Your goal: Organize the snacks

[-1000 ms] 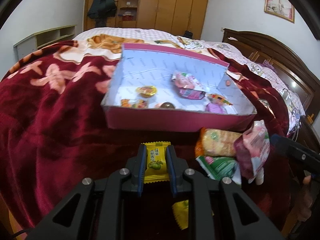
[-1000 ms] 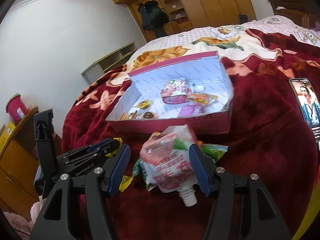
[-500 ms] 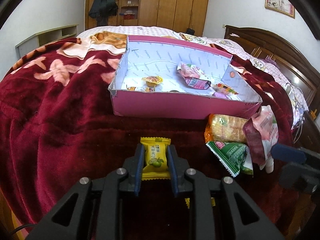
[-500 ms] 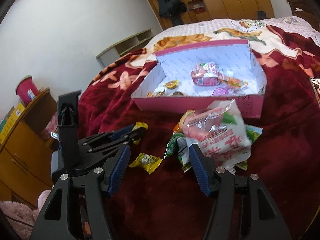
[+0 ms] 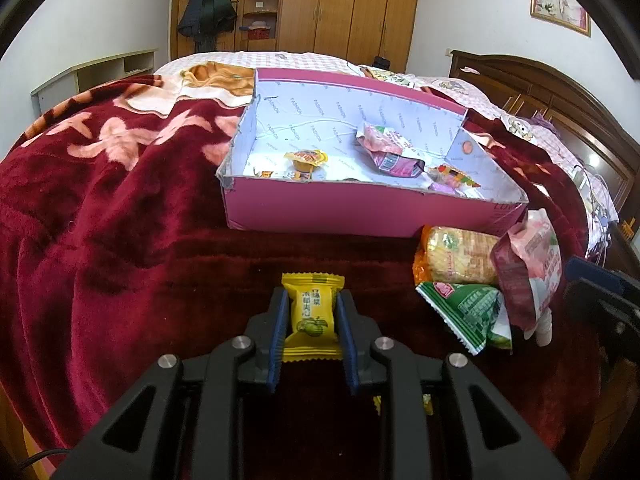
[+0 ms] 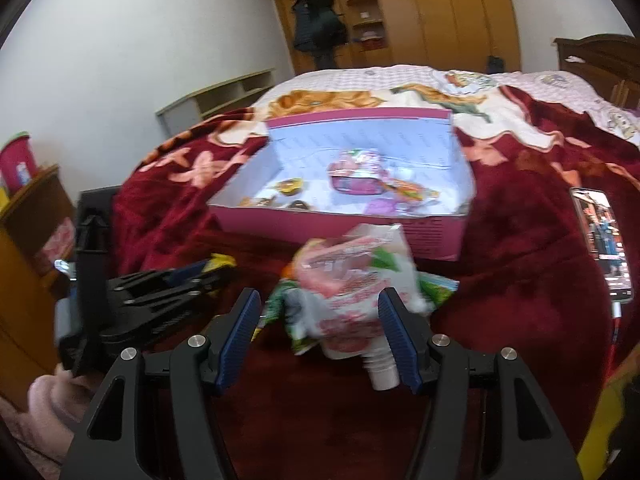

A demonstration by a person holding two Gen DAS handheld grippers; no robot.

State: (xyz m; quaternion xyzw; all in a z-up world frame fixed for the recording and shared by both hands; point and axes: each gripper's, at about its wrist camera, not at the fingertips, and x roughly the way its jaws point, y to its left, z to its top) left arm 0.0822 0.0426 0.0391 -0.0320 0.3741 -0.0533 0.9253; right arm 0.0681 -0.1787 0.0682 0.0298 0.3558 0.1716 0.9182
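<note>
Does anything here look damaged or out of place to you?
The pink box looks battered: its near left corner is torn and grey. Snacks lie loose on the blanket in front of it, a biscuit pack and a green packet in a pile. A phone also lies on the bed, its screen lit.

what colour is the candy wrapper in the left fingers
Yellow, with a green fruit picture; the candy wrapper shows best in the left wrist view.

The left gripper [image 5: 312, 320] is pointing downward, its blue-padded fingers [image 5: 278, 332] pressing both sides of a yellow candy [image 5: 312, 312] — a firm pinch. The right gripper [image 6: 320, 336] is also angled down, its fingers [image 6: 240, 332] spreading wider — a pouch [image 6: 356, 300] is sitting between them, touching only the right finger.
</note>
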